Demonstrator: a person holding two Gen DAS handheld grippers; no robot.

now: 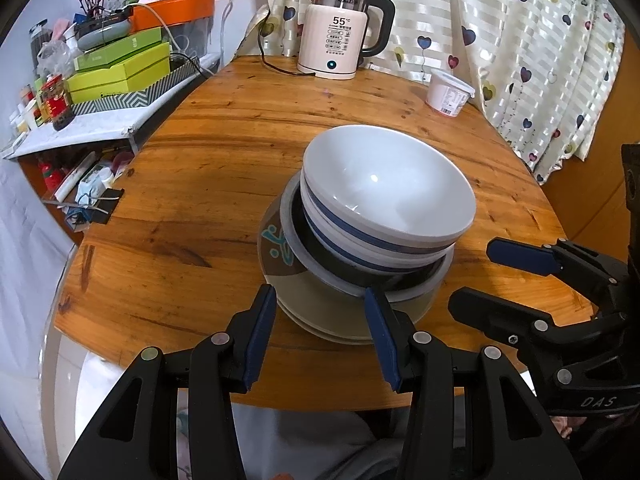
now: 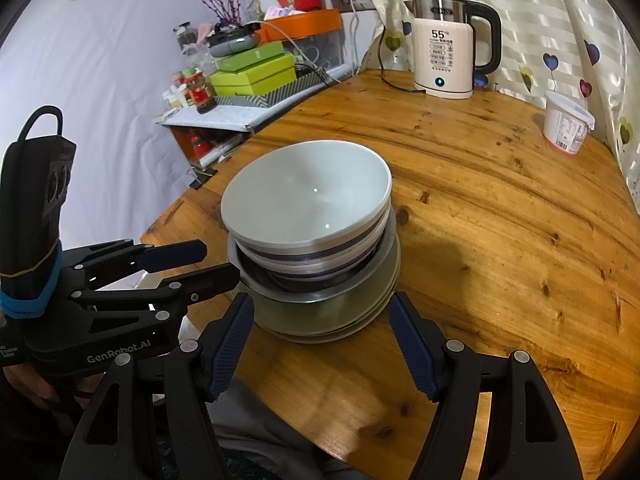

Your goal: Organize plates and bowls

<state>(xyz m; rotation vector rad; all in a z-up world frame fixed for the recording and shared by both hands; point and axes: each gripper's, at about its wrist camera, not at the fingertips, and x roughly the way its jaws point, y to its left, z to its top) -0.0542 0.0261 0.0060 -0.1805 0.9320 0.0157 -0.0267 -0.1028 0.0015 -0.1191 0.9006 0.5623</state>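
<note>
On the round wooden table (image 1: 224,184) stands one pile of dishes. A white bowl (image 1: 380,184) (image 2: 308,196) tops other bowls with blue stripes (image 1: 360,240). They sit in a grey-rimmed metal dish (image 1: 288,216) (image 2: 352,280), which rests on flat plates (image 1: 312,304) (image 2: 320,322), one with a teal pattern (image 1: 276,240). My left gripper (image 1: 320,296) (image 2: 218,260) is open at the pile's near left edge, with nothing pressed between its pads. My right gripper (image 2: 320,300) (image 1: 470,274) is open wider at the pile's near right side, holding nothing.
A white electric kettle (image 1: 340,36) (image 2: 444,52) with its cord stands at the back of the table. A white lidded tub (image 1: 448,94) (image 2: 566,124) sits by the heart-print curtain. A cluttered shelf with green boxes (image 1: 120,68) borders the table's left. A person's lap shows below the near edge.
</note>
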